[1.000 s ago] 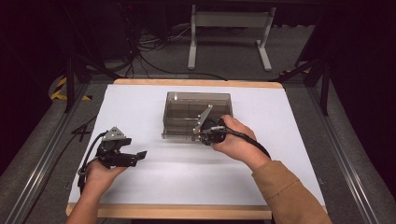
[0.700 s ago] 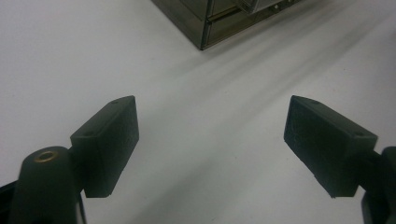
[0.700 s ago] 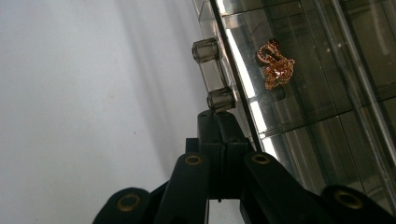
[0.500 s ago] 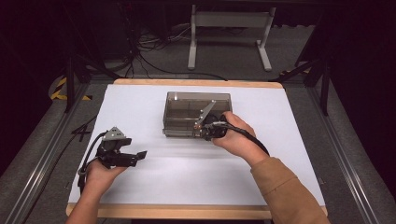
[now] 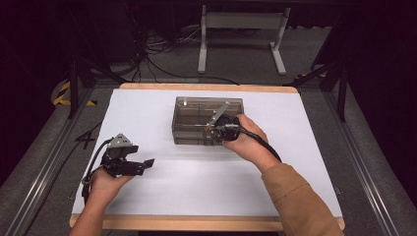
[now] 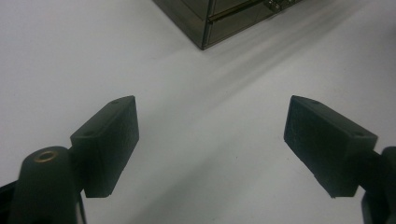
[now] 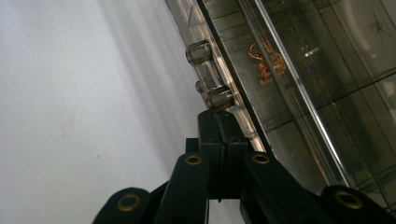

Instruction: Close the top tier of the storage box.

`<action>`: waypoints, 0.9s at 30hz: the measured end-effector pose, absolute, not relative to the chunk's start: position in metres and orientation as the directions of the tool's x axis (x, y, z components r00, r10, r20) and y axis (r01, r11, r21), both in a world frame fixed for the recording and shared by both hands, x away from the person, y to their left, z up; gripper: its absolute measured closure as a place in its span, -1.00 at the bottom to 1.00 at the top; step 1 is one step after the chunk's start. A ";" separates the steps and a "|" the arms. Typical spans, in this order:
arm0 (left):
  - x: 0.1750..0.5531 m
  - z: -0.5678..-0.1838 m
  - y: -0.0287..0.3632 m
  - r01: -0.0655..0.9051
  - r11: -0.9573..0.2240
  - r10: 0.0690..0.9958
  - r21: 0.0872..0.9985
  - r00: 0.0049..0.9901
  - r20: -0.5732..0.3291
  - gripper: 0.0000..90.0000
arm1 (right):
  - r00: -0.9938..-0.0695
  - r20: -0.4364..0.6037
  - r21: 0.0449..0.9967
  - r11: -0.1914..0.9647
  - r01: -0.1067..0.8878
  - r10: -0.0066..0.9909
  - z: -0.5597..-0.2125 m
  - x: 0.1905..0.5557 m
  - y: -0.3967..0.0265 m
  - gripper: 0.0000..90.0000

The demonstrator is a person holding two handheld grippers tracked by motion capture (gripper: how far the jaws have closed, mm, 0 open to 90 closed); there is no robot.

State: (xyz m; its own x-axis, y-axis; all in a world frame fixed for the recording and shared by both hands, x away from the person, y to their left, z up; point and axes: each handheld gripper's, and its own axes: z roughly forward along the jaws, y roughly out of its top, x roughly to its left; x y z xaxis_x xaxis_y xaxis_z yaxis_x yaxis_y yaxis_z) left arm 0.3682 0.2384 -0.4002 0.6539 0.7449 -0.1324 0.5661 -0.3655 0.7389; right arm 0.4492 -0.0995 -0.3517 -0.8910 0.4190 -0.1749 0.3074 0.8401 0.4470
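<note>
A smoky clear plastic box (image 5: 194, 114) with inner compartments stands at the middle of the white table. My right gripper (image 5: 214, 132) is at its front wall, jaws pressed together. In the right gripper view the shut tips (image 7: 218, 119) touch the lower knob of the clear latch (image 7: 208, 74) on the box (image 7: 322, 93). A small gold chain (image 7: 266, 60) lies inside, seen through the lid. My left gripper (image 5: 146, 163) rests low over the table's left front, pointing right. Its jaws (image 6: 210, 140) stand apart with bare table between them, and a corner of the box (image 6: 224, 21) lies ahead.
The white table top (image 5: 305, 128) has wooden strips along its front and back edges. Metal rails run along both sides. Cables and a white stand (image 5: 241, 22) are on the floor beyond the far edge.
The right gripper has crept slightly toward the box's front wall. The left hand and the box have stayed where they were.
</note>
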 end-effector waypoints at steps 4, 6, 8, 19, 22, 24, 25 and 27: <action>0.369 -0.400 0.239 0.565 -0.372 0.743 0.737 0.657 -0.129 -0.58 | -0.884 -0.169 0.463 0.827 0.318 0.435 -0.353 0.451 -0.101 1.00; 0.368 -0.400 0.238 0.564 -0.374 0.743 0.736 0.657 -0.126 -0.58 | -0.881 -0.167 0.472 0.820 0.323 0.443 -0.353 0.452 -0.102 1.00; 0.368 -0.400 0.239 0.565 -0.372 0.743 0.737 0.657 -0.128 -0.58 | -0.877 -0.176 0.475 0.819 0.323 0.447 -0.353 0.453 -0.102 1.00; 0.368 -0.400 0.239 0.565 -0.371 0.743 0.737 0.657 -0.130 -0.58 | -0.861 -0.182 0.492 0.802 0.339 0.476 -0.354 0.457 -0.103 1.00; 0.368 -0.400 0.239 0.568 -0.365 0.745 0.738 0.654 -0.134 -0.58 | -0.859 -0.187 0.489 0.803 0.340 0.477 -0.354 0.457 -0.101 1.00; 0.368 -0.400 0.239 0.568 -0.366 0.745 0.737 0.653 -0.134 -0.58 | -0.854 -0.197 0.491 0.803 0.339 0.481 -0.355 0.457 -0.102 1.00; 0.368 -0.400 0.239 0.567 -0.364 0.746 0.739 0.653 -0.133 -0.58 | -0.849 -0.207 0.491 0.802 0.340 0.487 -0.355 0.457 -0.102 1.00; 0.368 -0.400 0.239 0.566 -0.365 0.746 0.739 0.653 -0.132 -0.58 | -0.849 -0.196 0.496 0.796 0.347 0.492 -0.354 0.457 -0.103 1.00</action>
